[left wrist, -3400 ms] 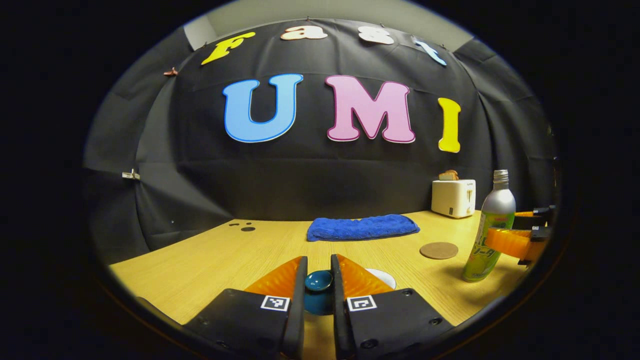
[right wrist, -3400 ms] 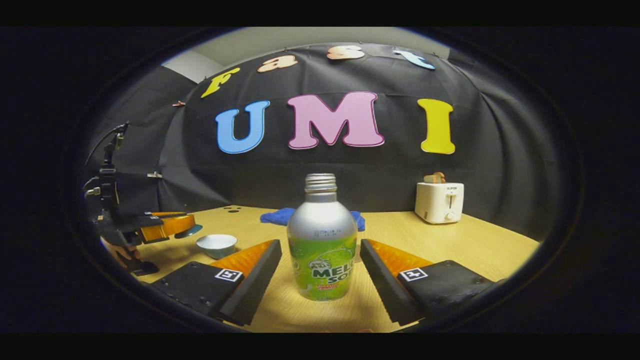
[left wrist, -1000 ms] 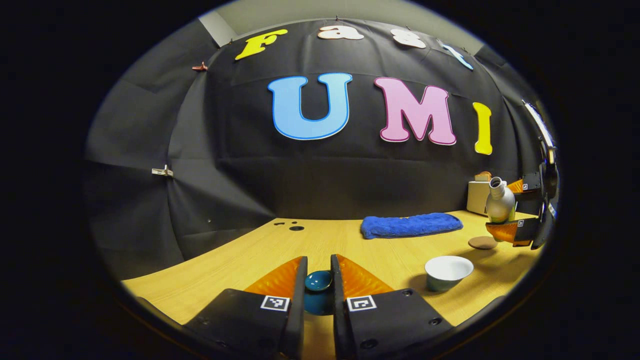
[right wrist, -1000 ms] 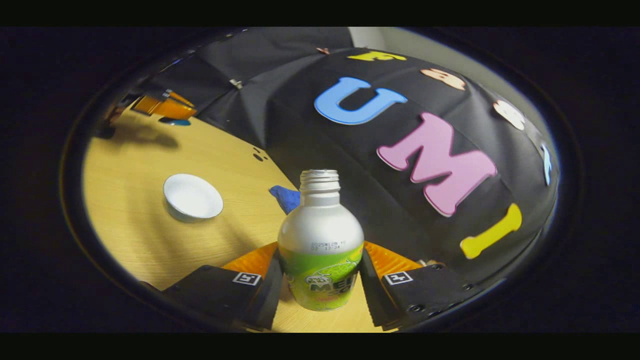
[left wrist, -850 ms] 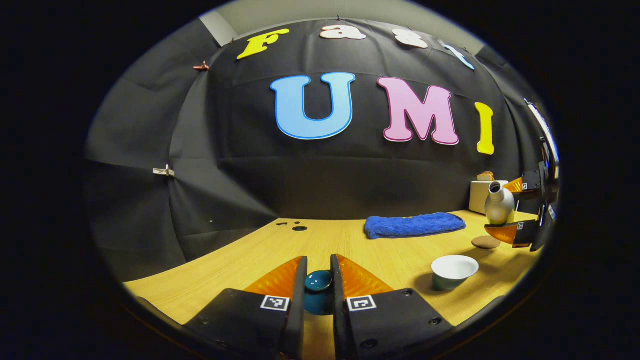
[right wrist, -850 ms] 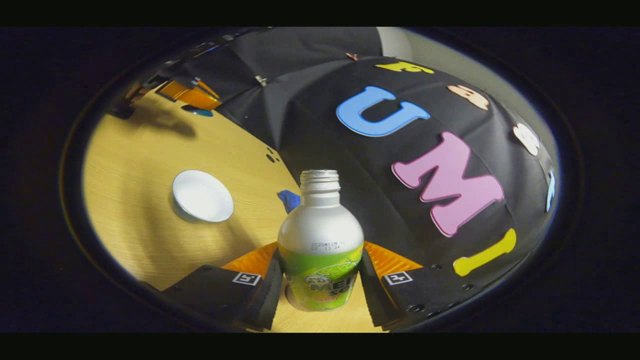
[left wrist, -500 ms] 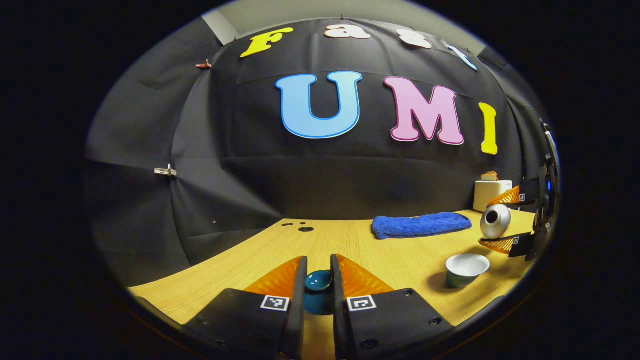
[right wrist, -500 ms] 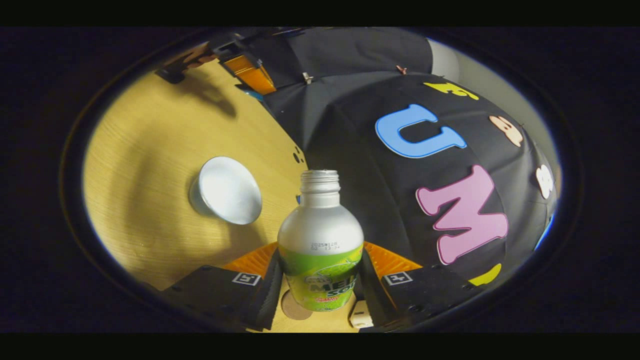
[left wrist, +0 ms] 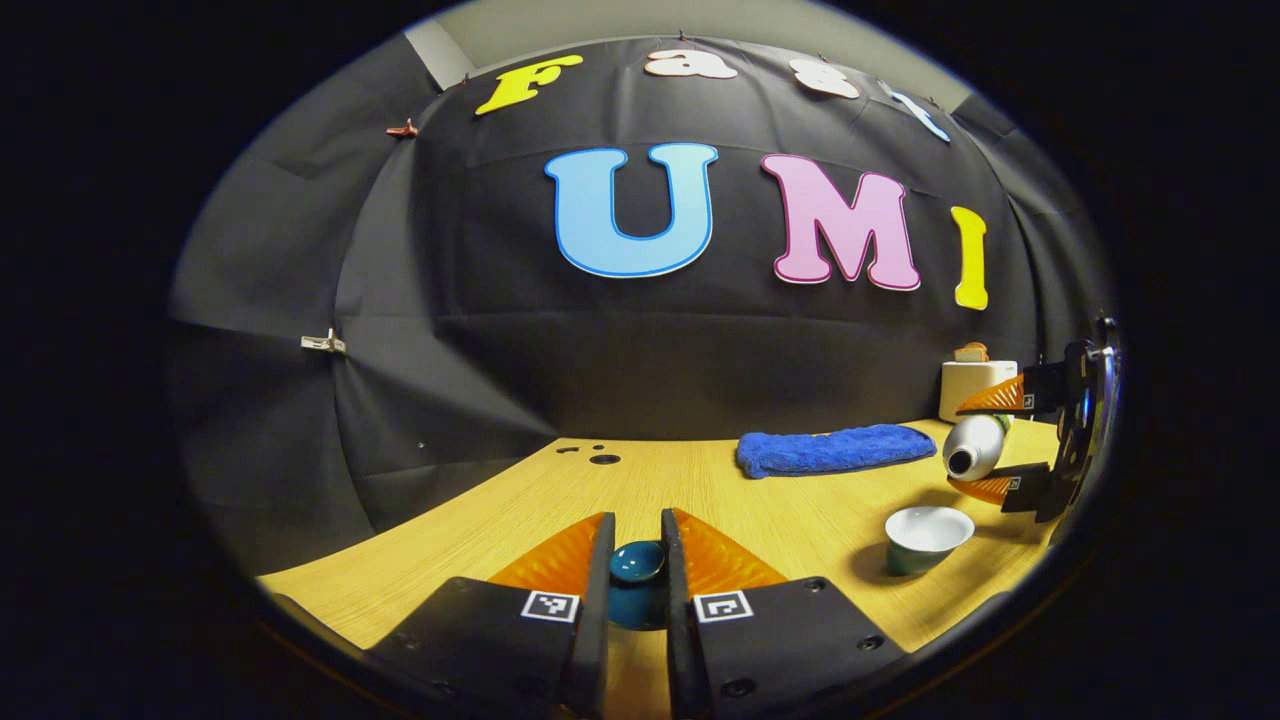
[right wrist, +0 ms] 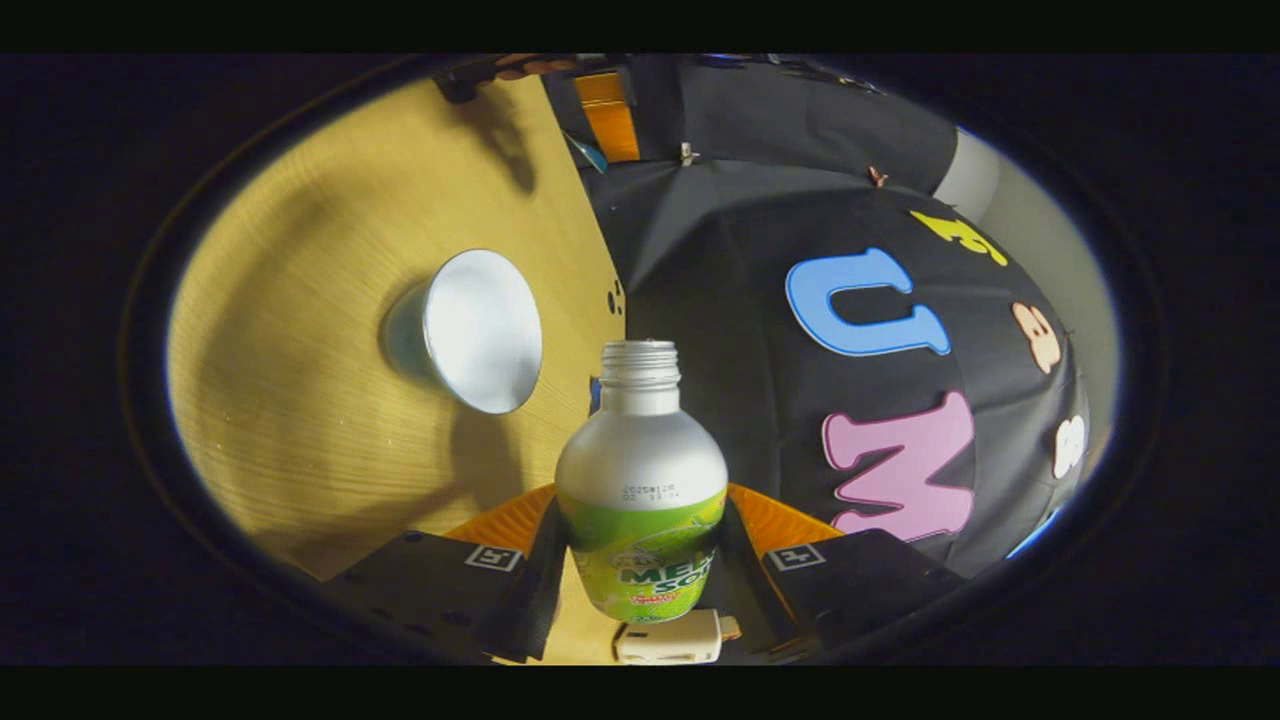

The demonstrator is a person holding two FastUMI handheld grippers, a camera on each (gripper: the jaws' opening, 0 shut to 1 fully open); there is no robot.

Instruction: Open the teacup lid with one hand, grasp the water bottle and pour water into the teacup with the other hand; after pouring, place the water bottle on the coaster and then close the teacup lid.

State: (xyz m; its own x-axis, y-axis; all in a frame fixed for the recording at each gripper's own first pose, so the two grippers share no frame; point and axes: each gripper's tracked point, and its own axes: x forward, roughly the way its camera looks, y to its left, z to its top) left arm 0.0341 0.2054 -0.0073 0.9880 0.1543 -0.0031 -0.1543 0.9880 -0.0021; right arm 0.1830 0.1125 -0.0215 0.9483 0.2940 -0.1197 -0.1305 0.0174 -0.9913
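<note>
My left gripper is shut on the dark teal teacup lid, held above the wooden table at the left. The white teacup stands uncovered at the right of the left gripper view. Just above and to the right of it, my right gripper holds the silver and green water bottle tipped on its side, with the open mouth pointing down at the cup. In the right gripper view, my right gripper is shut on the bottle, and the teacup lies beyond the bottle's neck.
A blue towel lies at the back of the table. A white toaster stands at the back right and shows again as the toaster under the bottle. My left gripper appears far off.
Over the last second my right gripper has rolled the bottle from upright to nearly level and brought its mouth closer to the teacup. The left gripper keeps the lid in place.
</note>
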